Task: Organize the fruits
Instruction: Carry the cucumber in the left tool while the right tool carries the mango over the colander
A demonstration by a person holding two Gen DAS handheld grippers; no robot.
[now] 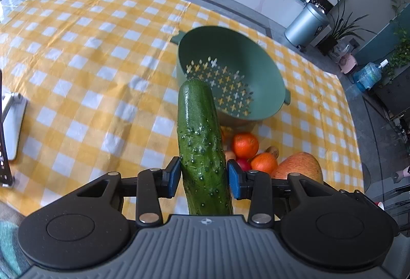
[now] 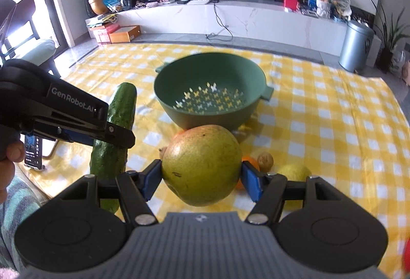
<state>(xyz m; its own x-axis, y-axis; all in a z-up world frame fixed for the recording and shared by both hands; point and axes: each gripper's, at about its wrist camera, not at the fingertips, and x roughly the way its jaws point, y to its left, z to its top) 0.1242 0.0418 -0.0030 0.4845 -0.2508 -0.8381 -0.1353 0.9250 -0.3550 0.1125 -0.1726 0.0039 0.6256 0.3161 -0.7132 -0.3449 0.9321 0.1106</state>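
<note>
1. Cucumber sits clamped between the blue pads of the left tool, gripped low on its length so most of it sticks out ahead, over the checked cloth on the floor, short of the green colander. I judge it stiff and bumpy enough not to slip, but held this far from its middle it may swing.
2. Mango is clamped across its widest part by the right tool, also lifted clear of the cloth. It looks heavy, smooth and rounded, so it could roll in the pads; squeezing harder may bruise it.
3. Colander stands empty near the middle of the cloth, just beyond both fruits.
4. Oranges, a small brown fruit and a lemon lie loose between the tools and the colander; a phone on a stand stands by the cloth's left edge.
5. Both tools are close side by side, so they may knock together over the rim.
</note>
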